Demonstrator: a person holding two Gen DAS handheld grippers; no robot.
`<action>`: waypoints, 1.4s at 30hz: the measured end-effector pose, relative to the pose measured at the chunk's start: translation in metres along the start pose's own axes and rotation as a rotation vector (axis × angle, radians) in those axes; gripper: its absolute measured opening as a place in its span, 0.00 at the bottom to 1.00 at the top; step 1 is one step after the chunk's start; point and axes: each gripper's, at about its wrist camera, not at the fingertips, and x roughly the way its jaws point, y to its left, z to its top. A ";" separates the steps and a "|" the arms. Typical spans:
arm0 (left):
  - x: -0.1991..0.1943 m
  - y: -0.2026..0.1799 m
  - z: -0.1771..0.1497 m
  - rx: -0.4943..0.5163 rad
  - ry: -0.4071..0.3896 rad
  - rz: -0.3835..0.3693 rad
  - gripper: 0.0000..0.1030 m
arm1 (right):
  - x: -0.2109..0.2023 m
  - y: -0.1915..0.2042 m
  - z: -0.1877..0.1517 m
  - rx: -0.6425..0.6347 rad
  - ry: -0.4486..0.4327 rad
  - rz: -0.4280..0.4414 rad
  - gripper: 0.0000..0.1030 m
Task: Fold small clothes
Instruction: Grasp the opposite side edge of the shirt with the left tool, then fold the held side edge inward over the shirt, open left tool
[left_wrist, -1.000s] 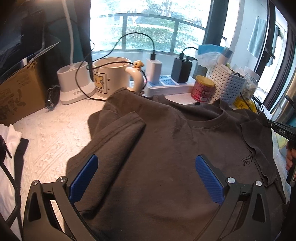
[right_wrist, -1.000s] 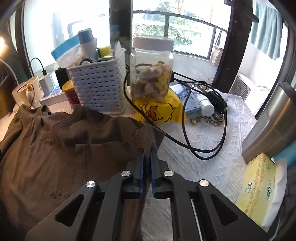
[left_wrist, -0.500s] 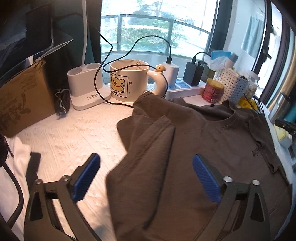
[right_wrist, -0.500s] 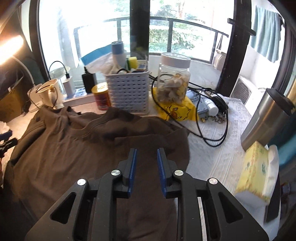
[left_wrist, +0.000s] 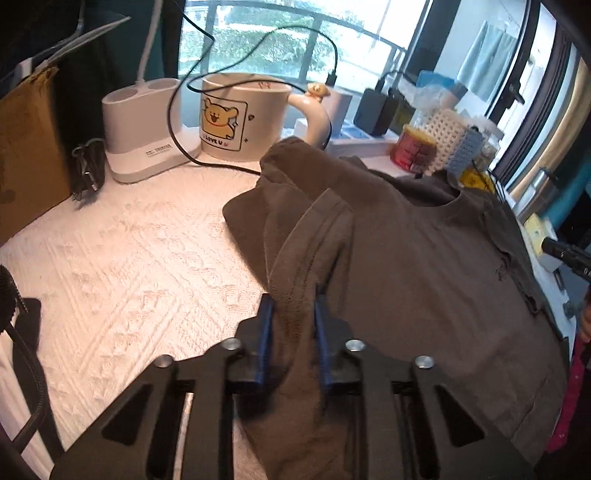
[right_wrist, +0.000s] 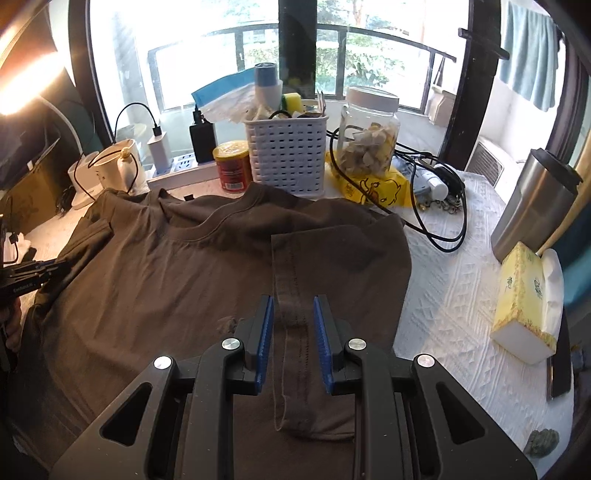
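A dark brown T-shirt (left_wrist: 424, 277) lies spread on the white textured tablecloth (left_wrist: 129, 258), collar toward the window. Its left sleeve is folded in over the body. My left gripper (left_wrist: 292, 317) is closing at that side, and a ridge of the sleeve cloth fills the gap between its blue pads. In the right wrist view the shirt (right_wrist: 166, 295) has its right sleeve (right_wrist: 291, 266) folded flat onto the chest. My right gripper (right_wrist: 293, 317) hovers over that sleeve's hem with a gap on each side of the strip, pads not touching it. The left gripper (right_wrist: 55, 267) shows at the far left edge.
Behind the shirt stand a bear mug (left_wrist: 243, 114), a white lamp base (left_wrist: 140, 125), a red tin (right_wrist: 232, 166), a white basket (right_wrist: 288, 155) and a jar (right_wrist: 369, 136). Black cables (right_wrist: 443, 229), a tissue box (right_wrist: 524, 302) and a steel flask (right_wrist: 535, 206) sit to the right.
The left gripper slid to the shirt's left edge and its wide jaws came together on the folded sleeve. The right gripper let go of the right sleeve, parted slightly and drew back.
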 end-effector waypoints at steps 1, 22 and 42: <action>-0.004 -0.001 -0.001 -0.004 -0.015 0.013 0.15 | -0.001 0.001 0.000 -0.004 -0.002 0.002 0.24; 0.007 -0.099 0.001 0.250 0.033 0.043 0.14 | -0.021 -0.037 -0.035 0.089 -0.028 0.044 0.24; -0.046 -0.055 -0.020 0.035 0.025 0.048 0.65 | -0.020 -0.064 -0.070 0.132 -0.009 0.076 0.24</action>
